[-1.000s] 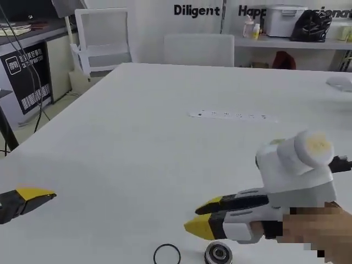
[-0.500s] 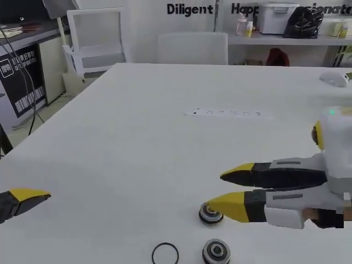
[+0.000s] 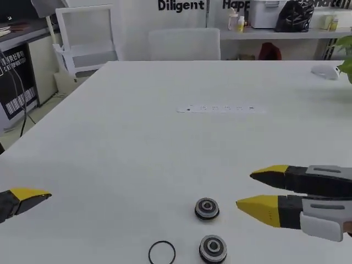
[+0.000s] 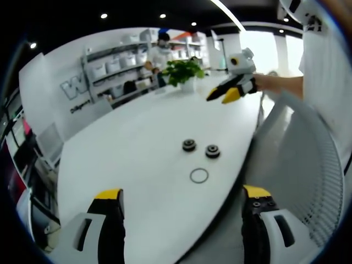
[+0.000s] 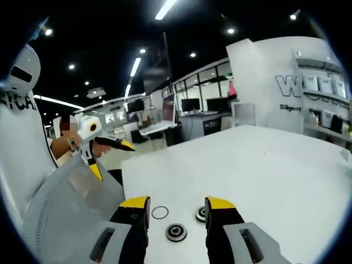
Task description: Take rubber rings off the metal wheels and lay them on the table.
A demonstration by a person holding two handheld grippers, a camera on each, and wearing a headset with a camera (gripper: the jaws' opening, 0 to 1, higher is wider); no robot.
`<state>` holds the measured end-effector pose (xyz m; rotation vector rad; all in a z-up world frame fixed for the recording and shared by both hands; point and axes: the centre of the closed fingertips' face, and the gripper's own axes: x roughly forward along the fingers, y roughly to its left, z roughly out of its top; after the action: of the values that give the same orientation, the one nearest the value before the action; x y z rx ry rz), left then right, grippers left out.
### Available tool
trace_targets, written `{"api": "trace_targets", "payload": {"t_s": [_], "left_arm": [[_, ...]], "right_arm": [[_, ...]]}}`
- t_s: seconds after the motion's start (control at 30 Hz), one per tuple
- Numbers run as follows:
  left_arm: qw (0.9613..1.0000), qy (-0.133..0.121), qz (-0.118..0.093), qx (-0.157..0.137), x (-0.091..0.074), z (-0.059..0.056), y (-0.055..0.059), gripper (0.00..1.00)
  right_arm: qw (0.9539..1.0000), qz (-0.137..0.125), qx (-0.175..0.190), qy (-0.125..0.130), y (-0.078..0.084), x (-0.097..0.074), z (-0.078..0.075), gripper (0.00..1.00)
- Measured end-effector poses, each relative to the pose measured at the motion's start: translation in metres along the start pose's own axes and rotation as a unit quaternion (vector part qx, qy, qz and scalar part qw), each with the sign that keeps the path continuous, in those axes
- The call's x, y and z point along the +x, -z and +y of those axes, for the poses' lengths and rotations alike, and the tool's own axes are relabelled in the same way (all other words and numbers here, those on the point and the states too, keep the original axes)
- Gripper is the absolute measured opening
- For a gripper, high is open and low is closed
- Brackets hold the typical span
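Yellow-tipped jaws of the right gripper point(image 3: 246, 190) stand parted and empty at the right of the head view, low over the white table point(image 3: 137, 137) and just beside one metal wheel point(image 3: 207, 208) without touching it. At the far left, the left gripper point(image 4: 181, 193) has its jaws spread wide, also empty, well apart from the parts. A second metal wheel point(image 3: 213, 248) lies flat nearer the person. A loose black rubber ring point(image 3: 162, 252) lies flat on the table just left of it, touching neither wheel. Whether either wheel wears a ring of its own is too small to tell. Farther back, a power strip point(image 3: 220, 108) lies on the table.
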<state>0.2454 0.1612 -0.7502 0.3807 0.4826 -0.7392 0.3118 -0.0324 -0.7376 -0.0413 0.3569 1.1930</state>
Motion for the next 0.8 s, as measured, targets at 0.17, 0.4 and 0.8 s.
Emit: {"api": "trace_targets", "payload": {"t_s": [0.17, 0.4, 0.8], "left_arm": [[1.0, 0.006, -0.003, 0.003, 0.002, -0.001, -0.005, 0.89], [0.9999, 0.01, -0.007, 0.012, 0.002, 0.002, -0.014, 0.89], [0.9963, 0.048, -0.046, 0.054, 0.013, -0.008, -0.065, 0.88]], "right_arm": [[0.9993, 0.001, 0.036, 0.005, 0.02, 0.005, 0.002, 0.39], [0.9979, 0.017, 0.061, 0.006, 0.045, 0.01, 0.003, 0.39], [0.995, 0.04, 0.089, 0.022, 0.073, 0.01, -0.007, 0.39]]}}
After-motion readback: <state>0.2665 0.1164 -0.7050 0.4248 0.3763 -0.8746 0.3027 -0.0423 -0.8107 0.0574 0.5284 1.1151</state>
